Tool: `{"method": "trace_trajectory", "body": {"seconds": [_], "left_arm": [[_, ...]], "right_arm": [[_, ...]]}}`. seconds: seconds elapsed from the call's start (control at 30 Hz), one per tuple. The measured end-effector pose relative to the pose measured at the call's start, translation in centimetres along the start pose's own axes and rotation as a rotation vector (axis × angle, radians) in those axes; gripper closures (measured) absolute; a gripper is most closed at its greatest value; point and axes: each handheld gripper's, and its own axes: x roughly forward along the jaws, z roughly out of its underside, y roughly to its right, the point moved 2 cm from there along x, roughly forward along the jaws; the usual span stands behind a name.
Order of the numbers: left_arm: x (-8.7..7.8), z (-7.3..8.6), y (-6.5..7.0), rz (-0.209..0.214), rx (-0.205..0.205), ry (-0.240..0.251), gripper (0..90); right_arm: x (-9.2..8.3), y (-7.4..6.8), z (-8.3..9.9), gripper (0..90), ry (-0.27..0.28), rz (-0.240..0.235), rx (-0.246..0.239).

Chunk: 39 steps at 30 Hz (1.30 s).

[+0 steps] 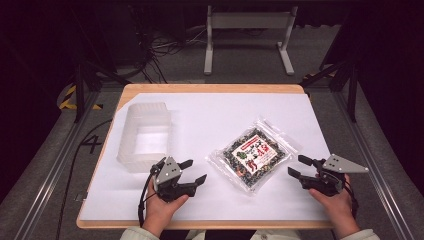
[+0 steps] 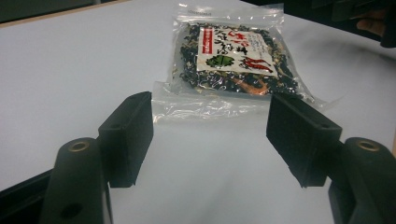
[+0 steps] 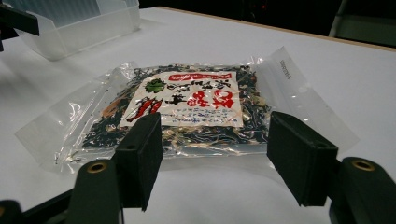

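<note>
Spice packet (image 1: 251, 157) is lying flat between left gripper (image 1: 192, 171) and right gripper (image 1: 299, 166), both gaping wide and holding nothing, risking jaws skidding off its slick film edge.

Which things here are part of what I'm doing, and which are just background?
In play:
- clear packet of dried spice mix, flat on the white sheet between both grippers
- translucent plastic bin, open and upright
- left gripper, open
- right gripper, open

Just around:
- white table frame on the floor beyond
- loose cables
</note>
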Motion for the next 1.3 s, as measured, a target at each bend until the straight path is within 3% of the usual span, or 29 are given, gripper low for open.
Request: {"method": "trace_trajectory", "body": {"seconds": [0.23, 0.53, 0.7, 1.0, 1.13, 1.3], "left_arm": [[-0.1, 0.0, -0.2, -0.002, -0.013, 0.003, 32.3], [0.0, 0.0, -0.1, -0.011, 0.01, 0.001, 31.1], [0.1, 0.0, -0.1, -0.014, 0.013, -0.005, 30.6], [0.2, 0.0, -0.2, -0.016, 0.018, -0.005, 30.2], [0.2, 0.1, -0.3, -0.015, 0.013, -0.01, 30.0], [0.2, 0.1, -0.3, -0.019, 0.011, -0.008, 29.8]], "right_arm": [[0.1, -0.2, -0.4, 36.0, -0.003, -0.007, -0.018], [0.5, -0.2, -1.4, 34.7, 0.008, -0.011, -0.023], [0.8, 0.1, -2.3, 31.7, 0.007, -0.041, -0.02], [1.8, 1.9, -3.5, 30.5, 0.004, -0.004, 0.008], [1.9, 2.3, -4.3, 30.4, 0.012, 0.003, -0.001], [2.6, 3.2, -4.9, 30.2, 0.021, 0.007, 0.031]]}}
